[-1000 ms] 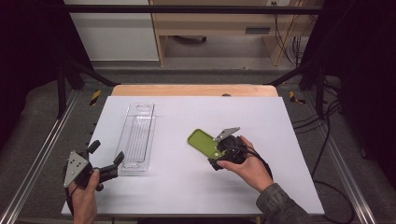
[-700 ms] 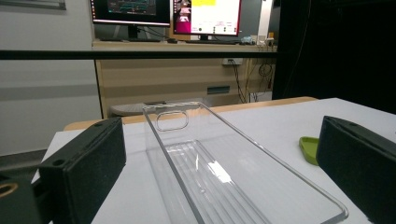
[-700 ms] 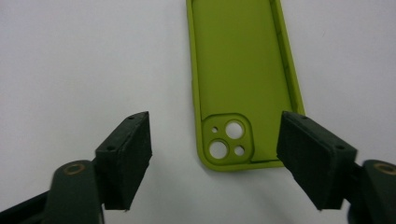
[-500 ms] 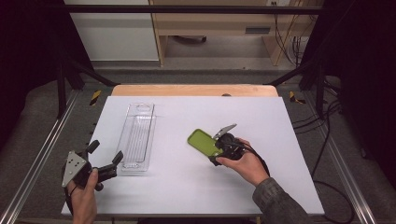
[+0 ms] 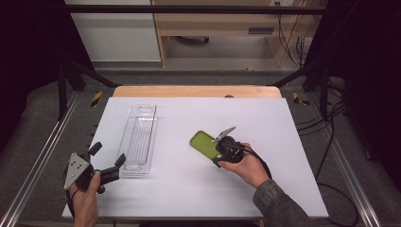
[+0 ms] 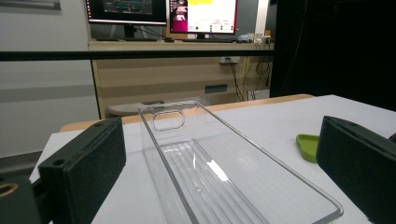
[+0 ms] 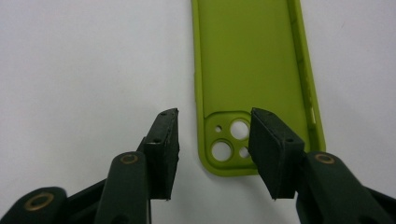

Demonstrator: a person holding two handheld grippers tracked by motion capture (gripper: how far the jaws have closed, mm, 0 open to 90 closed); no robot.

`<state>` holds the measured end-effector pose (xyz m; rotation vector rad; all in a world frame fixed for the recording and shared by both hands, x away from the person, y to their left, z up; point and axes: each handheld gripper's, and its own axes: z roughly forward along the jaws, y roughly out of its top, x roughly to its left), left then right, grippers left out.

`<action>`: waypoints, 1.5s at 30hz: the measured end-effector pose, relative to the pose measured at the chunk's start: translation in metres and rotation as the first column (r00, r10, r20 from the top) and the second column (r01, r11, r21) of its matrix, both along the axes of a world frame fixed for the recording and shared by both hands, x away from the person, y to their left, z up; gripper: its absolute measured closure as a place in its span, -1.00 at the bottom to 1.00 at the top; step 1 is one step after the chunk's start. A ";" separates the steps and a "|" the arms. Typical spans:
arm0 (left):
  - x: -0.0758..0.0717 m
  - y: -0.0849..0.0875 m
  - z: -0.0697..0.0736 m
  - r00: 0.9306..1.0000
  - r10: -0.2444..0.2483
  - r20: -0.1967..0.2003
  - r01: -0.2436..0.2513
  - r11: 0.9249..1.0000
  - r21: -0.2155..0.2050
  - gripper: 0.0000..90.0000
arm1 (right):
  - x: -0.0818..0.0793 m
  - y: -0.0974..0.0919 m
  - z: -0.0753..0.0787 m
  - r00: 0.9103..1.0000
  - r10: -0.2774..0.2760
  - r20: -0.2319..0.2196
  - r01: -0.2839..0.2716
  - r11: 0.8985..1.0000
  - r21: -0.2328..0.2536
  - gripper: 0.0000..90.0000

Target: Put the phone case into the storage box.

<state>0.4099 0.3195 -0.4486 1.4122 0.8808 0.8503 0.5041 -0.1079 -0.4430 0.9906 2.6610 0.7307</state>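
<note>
I see the smooth green phone case (image 7: 254, 70) lying flat, its camera-hole end between my spread right gripper (image 7: 214, 140).

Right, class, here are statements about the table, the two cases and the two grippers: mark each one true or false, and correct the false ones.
1. The green phone case lies with its hollow side up. True.
2. The right gripper is clamped shut on the green phone case. False: its jaws stand open, one over the case's camera-hole end and one over the bare table.
3. The clear tray lies nearer the left gripper than the right one. True.
4. The clear tray is stacked on the green phone case. False: they lie apart on the white table.
</note>
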 end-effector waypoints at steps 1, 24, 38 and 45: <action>0.000 0.000 0.000 1.000 -0.001 0.000 0.001 1.000 0.001 -0.97 | 0.000 0.000 0.000 1.000 0.001 -0.003 -0.001 1.000 -0.001 0.20; 0.000 -0.002 0.000 1.000 -0.008 -0.003 0.008 1.000 0.013 -0.96 | -0.001 0.003 -0.006 0.998 0.050 -0.024 -0.051 0.998 -0.029 0.56; 0.000 -0.002 0.000 1.000 -0.009 -0.003 0.009 1.000 0.016 -0.96 | 0.000 0.006 -0.009 0.998 0.060 -0.033 -0.062 0.997 -0.045 0.72; 0.000 -0.002 0.000 1.000 -0.009 -0.002 0.010 1.000 0.017 -0.96 | 0.000 0.006 -0.010 0.997 0.065 -0.037 -0.067 0.996 -0.051 0.74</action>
